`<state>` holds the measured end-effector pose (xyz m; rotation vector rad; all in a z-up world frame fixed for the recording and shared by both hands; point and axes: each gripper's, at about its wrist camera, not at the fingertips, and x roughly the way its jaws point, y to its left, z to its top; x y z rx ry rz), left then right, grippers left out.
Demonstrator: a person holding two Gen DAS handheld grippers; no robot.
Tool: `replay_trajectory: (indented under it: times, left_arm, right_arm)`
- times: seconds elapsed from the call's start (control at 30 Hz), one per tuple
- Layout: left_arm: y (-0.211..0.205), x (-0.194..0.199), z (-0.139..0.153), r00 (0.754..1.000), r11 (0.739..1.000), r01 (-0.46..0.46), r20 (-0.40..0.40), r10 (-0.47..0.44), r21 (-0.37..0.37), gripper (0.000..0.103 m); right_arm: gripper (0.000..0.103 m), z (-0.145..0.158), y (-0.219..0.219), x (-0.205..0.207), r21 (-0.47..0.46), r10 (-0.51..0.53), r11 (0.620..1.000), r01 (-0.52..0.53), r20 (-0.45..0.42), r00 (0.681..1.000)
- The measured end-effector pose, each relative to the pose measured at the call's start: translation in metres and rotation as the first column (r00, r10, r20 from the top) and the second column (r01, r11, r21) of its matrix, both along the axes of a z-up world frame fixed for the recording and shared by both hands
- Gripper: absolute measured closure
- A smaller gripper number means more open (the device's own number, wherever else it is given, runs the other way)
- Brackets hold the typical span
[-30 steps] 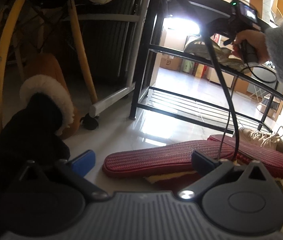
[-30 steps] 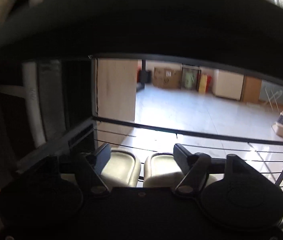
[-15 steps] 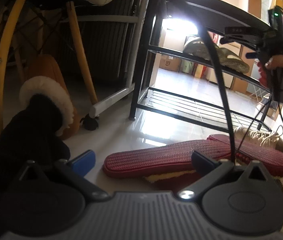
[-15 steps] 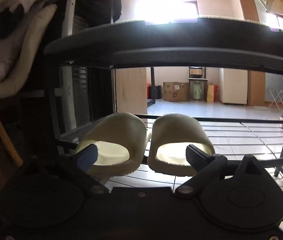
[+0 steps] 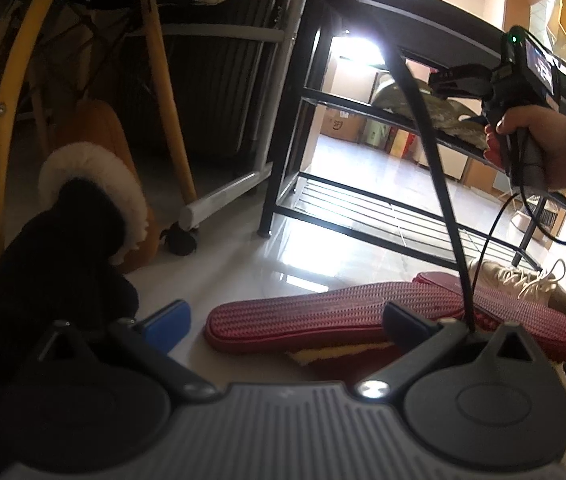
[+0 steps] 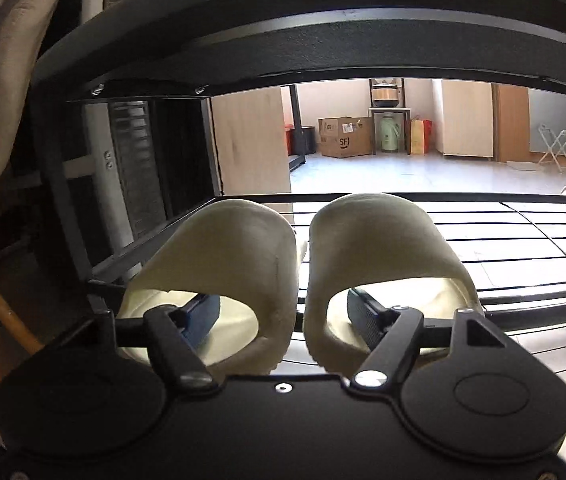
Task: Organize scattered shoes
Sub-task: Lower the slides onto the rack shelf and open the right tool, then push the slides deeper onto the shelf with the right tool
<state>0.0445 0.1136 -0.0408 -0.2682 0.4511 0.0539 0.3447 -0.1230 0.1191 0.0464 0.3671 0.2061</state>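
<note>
Now right claw (image 6: 283, 316) spread wide, one finger inside each cream slipper (image 6: 387, 256).

Two cream slippers (image 6: 299, 272) — two red slippers (image 5: 363, 316).

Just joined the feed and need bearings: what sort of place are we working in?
Probably a home entryway or living room, at floor level. A black metal shoe rack stands on glossy tiles, cream slippers sit on its wire shelf, and red slippers and a beige sneaker lie on the floor.
</note>
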Motion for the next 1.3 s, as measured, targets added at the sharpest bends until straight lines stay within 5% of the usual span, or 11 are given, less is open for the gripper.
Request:
replay_trajectory:
  times: [0.23,0.77,1.0,1.03,1.13,1.3]
  left_arm:
    - [0.001,0.000,0.001,1.000,1.000,-0.001,0.000,0.001,-0.015,0.000]
    - [0.011,0.001,0.001,1.000,0.997,-0.021,-0.004,0.021,-0.072,0.000]
    - [0.011,0.000,0.002,1.000,0.998,-0.012,0.000,0.012,-0.069,0.000]
    - [0.010,0.000,0.002,1.000,0.998,-0.010,0.000,0.010,-0.068,0.000]
    - [0.010,-0.001,0.002,1.000,0.998,-0.012,0.006,0.012,-0.059,0.000]
    - [0.008,-0.001,0.002,1.000,0.999,-0.009,0.005,0.009,-0.053,0.000]
  right_arm:
    - [0.063,-0.004,0.012,0.018,-0.010,-0.007,1.000,0.007,0.002,1.000]
    - [0.064,-0.014,0.104,0.080,-0.079,-0.045,0.996,0.051,0.069,0.997]
    - [0.064,-0.022,0.107,0.084,-0.072,-0.004,0.997,0.007,0.041,0.999]
    - [0.060,-0.023,0.104,0.082,-0.059,0.000,0.998,0.003,0.044,0.999]
    - [0.011,-0.020,0.098,0.077,-0.025,-0.002,1.000,0.003,0.043,0.999]
    - [0.011,-0.013,0.091,0.063,0.011,-0.016,1.000,0.015,0.076,0.997]
